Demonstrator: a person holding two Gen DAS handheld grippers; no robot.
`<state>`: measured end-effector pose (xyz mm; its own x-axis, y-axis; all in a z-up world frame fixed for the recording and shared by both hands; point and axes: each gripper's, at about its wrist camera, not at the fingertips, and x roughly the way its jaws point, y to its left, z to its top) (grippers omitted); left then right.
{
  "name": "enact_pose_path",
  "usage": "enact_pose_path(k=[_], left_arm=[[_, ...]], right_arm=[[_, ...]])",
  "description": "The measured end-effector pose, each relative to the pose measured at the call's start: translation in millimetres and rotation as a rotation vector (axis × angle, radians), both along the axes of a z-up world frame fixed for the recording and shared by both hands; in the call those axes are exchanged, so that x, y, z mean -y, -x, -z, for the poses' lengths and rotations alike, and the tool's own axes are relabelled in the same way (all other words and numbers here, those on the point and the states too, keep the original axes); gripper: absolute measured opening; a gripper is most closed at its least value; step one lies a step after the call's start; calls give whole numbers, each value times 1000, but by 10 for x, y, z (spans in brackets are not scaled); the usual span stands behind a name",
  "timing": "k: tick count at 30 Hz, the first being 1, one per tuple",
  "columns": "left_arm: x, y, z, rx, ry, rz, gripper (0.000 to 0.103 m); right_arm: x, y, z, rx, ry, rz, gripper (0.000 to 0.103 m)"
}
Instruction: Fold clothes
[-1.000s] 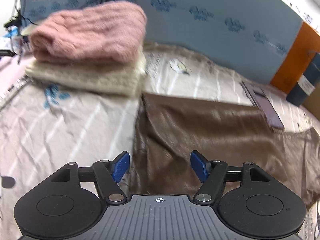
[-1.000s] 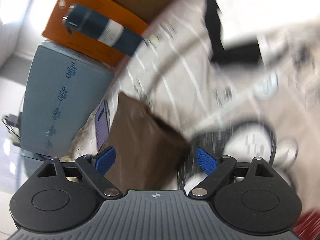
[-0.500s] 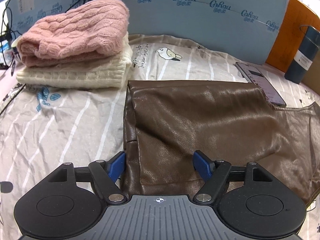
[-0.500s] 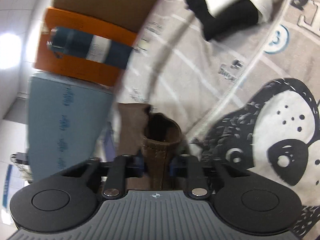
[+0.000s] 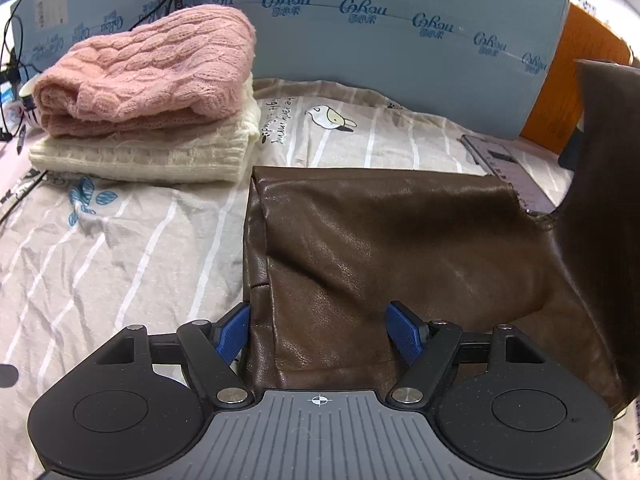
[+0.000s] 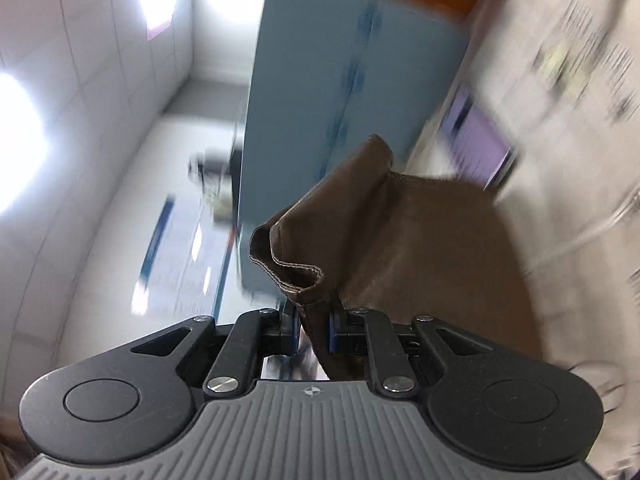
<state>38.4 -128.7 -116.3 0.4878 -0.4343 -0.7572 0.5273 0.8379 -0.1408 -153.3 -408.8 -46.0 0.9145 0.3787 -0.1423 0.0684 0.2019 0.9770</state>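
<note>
Left wrist view: left gripper [image 5: 318, 330] has jaws spread wide, gripping nothing, blue pads either side of the near left corner of the brown leather garment [image 5: 380, 248]. The garment lies on the striped bedsheet [image 5: 100, 248] straight ahead of the tongs, one layer already doubled over. Probably parked there to pin or catch the near edge while the other end comes over. Long axis runs left-right across the tongs; the left end is a squared fold, and the right end rises off the bed as a dark flap at far right. Ahead-left of the tongs: pink knit sweater [image 5: 148, 68] stacked on a cream knit sweater [image 5: 148, 152], both folded, so likely the done pile. Blue box wall [image 5: 400, 52] behind. Phone [image 5: 504, 168] ahead-right, just beside the garment's far edge.

Right wrist view (blurred bg): right gripper [image 6: 313, 330] is clamped on a stitched hem of the garment [image 6: 420, 240], held up off the bed. The rest of the cloth trails away ahead-right of the tongs, down toward the sheet. Judged: the grip sits at the hem so the whole end can swing over as one panel; the fold would go along the long axis.
</note>
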Motion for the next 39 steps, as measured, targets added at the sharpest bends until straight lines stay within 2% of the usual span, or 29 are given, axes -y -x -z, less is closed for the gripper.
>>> enact_pose_path(k=[3, 9, 11, 12, 13, 16, 17, 18, 20, 22, 25, 27, 30, 34, 39], left_arm=[[-131, -25, -70, -19, 64, -54, 75], [-382, -13, -227, -1, 114, -145, 75], [-447, -13, -252, -9, 135, -169, 75], [-478, -17, -261, -14, 144, -179, 75], [-506, -23, -268, -20, 154, -189, 75], [-566, -37, -274, -44, 188, -217, 75], [-573, -39, -271, -54, 200, -222, 76], [-575, -40, -268, -64, 214, -227, 77], [-580, -43, -262, -85, 241, -235, 78], [-561, -20, -273, -102, 274, -238, 80], [-441, 62, -319, -86, 287, -205, 90], [-297, 152, -339, -43, 229, -175, 93], [-142, 299, -309, 20, 143, -141, 95], [-225, 360, -224, 8, 148, -241, 95], [-418, 326, -131, -13, 191, -361, 95]], right_arm=[[-271, -320, 102, -49, 51, -138, 12], [-731, -737, 360, -189, 207, -358, 13], [-852, -813, 393, -232, 277, -421, 22], [-917, -827, 383, -245, 308, -456, 32], [-978, -839, 381, -248, 329, -494, 48], [-1027, -839, 214, -194, 376, -572, 70], [-1016, -814, 118, -162, 399, -582, 74], [-980, -765, 46, -143, 423, -575, 80], [-872, -725, -84, -137, 480, -524, 84], [-734, -671, -124, -189, 530, -453, 84], [-524, -609, -83, -284, 563, -346, 84], [-408, -591, -19, -361, 580, -300, 84], [-250, -542, 137, -438, 586, -291, 84], [-131, -561, 334, -467, 542, -305, 83], [-120, -711, 493, -447, 503, -352, 83]])
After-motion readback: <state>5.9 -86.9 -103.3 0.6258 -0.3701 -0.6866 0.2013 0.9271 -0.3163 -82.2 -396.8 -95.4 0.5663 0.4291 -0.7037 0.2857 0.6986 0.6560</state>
